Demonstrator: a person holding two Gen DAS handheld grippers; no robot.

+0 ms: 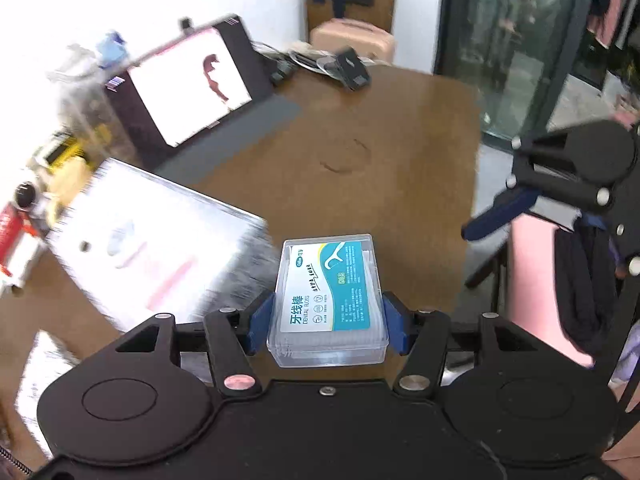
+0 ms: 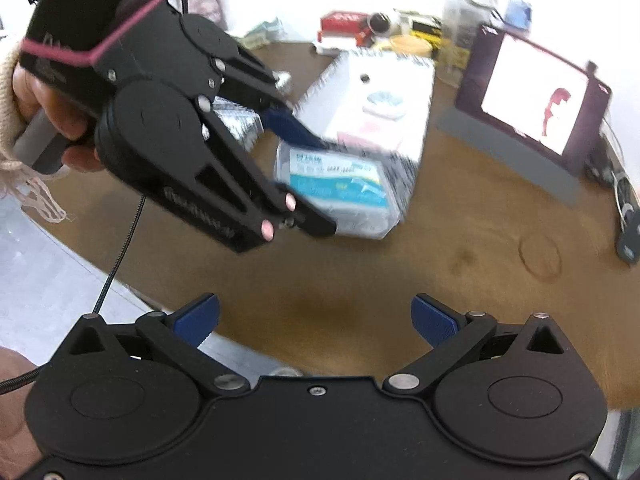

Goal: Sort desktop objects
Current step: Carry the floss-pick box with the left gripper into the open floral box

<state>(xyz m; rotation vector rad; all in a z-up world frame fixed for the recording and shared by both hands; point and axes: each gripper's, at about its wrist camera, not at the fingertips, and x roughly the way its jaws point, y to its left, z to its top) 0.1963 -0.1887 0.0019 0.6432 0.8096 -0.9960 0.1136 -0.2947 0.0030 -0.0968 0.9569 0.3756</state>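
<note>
Left wrist view: left gripper [image 1: 328, 320] clamped on clear rectangular plastic dental floss box with teal-and-white label [image 1: 330, 298], blue pads [image 1: 262, 322] pressing both long sides near the box's near end. Long axis running straight ahead along the fingers, far end pointing away from the claw and leaning slightly right; label face up. Held above round brown wooden table [image 1: 380, 128]. Ahead and to the left, blurred white flat box [image 1: 160, 236]; beyond that, black propped tablet with bright screen [image 1: 188, 84]. Off to the right, right gripper [image 1: 488, 220] in side view, blue fingertip pointing inward.

Right wrist view: right gripper [image 2: 316, 320] spread wide, nothing between its blue pads [image 2: 434, 320], over table edge [image 2: 360, 280]. Ahead and left, left gripper [image 2: 308, 184] gripping the floss box [image 2: 340, 188], a person's hand [image 2: 48, 108] on its grey handle. White box [image 2: 372, 100] just behind the floss box; tablet [image 2: 536, 100] ahead to the right.
</note>
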